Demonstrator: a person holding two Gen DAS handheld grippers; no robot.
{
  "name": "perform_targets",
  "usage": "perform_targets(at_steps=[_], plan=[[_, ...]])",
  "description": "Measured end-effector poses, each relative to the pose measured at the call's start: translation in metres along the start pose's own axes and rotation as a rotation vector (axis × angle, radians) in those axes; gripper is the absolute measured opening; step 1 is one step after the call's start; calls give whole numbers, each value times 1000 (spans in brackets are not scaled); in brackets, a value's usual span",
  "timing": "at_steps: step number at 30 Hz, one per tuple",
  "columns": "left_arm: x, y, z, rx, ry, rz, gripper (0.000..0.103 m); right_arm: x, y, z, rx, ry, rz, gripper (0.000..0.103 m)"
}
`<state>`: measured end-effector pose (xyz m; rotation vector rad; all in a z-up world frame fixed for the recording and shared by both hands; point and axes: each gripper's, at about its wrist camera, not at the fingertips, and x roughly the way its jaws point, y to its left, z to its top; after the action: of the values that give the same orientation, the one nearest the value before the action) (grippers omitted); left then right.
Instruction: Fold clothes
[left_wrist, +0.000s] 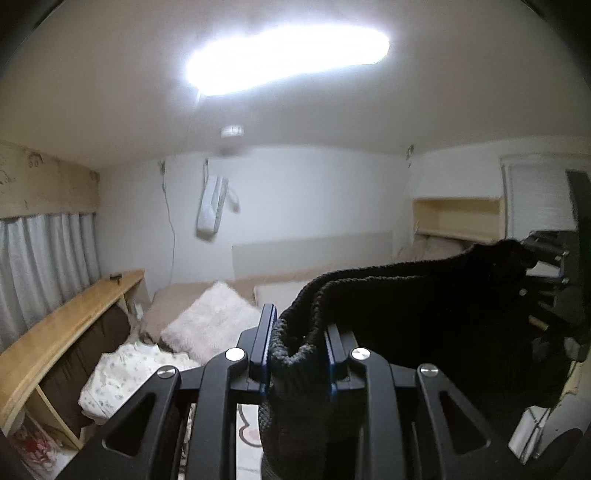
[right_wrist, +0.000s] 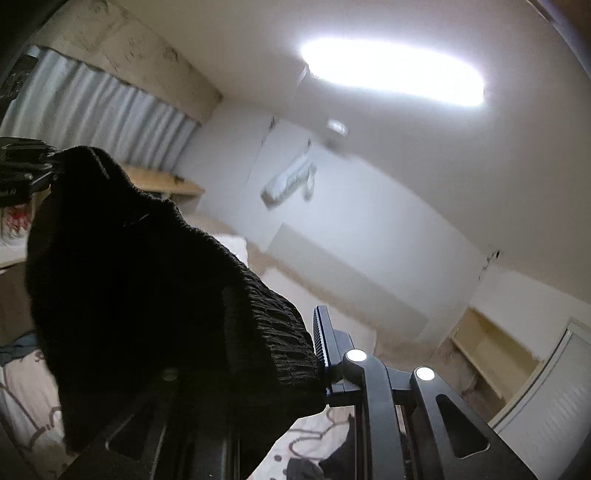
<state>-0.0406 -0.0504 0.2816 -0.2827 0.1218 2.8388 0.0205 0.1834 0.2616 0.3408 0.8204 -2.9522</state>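
Note:
A black knit garment (left_wrist: 424, 310) hangs in the air, stretched between both grippers. My left gripper (left_wrist: 299, 343) is shut on one ribbed corner of it; the cloth bunches between the two fingers and drapes below. My right gripper shows at the right edge of the left wrist view (left_wrist: 532, 254), clamped on the other end. In the right wrist view the garment (right_wrist: 147, 280) covers my right gripper (right_wrist: 295, 343); only its right finger (right_wrist: 321, 336) shows, pressed against the knit. The left gripper (right_wrist: 48, 170) appears at the far left, holding the cloth's other corner.
Below lies a bed with a patterned sheet (right_wrist: 317, 439), a fluffy pink pillow (left_wrist: 210, 321) and a floral bundle (left_wrist: 129, 373). A wooden shelf (left_wrist: 70, 321) runs along the left under curtains (left_wrist: 40, 254). A wooden cubby (left_wrist: 458, 218) stands at the right.

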Motion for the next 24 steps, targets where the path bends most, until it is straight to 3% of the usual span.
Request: perform_targets(at_steps=[3,6,9,13,15,18,20,24], plan=[[44,-5,-3,23,12,36,24,51,4,-8,6,65,-22,18],[70,-7,8,53,-26,60,24,91,-1,-1,-29,73,-83,18],[58,-14,20,132,-106,65,24,107,-14,11,-49,44,-127,18],[24,-29,-20,327,-128,48,24,84,-15,2,-131,-8,-124,18],[10,-38,-60,411,-78,20,24,78,-9,-14,-171,-1,-82,18],[-6,-48,-145,475,103,-72,22,63,20,-72,-264,70,50,18],[-10,-56,-221,514,287,-181,21,57,53,-128,-329,148,185,18],[-1,-79,-341,636,553,-357,20,63,118,-243,-418,356,415,18]])
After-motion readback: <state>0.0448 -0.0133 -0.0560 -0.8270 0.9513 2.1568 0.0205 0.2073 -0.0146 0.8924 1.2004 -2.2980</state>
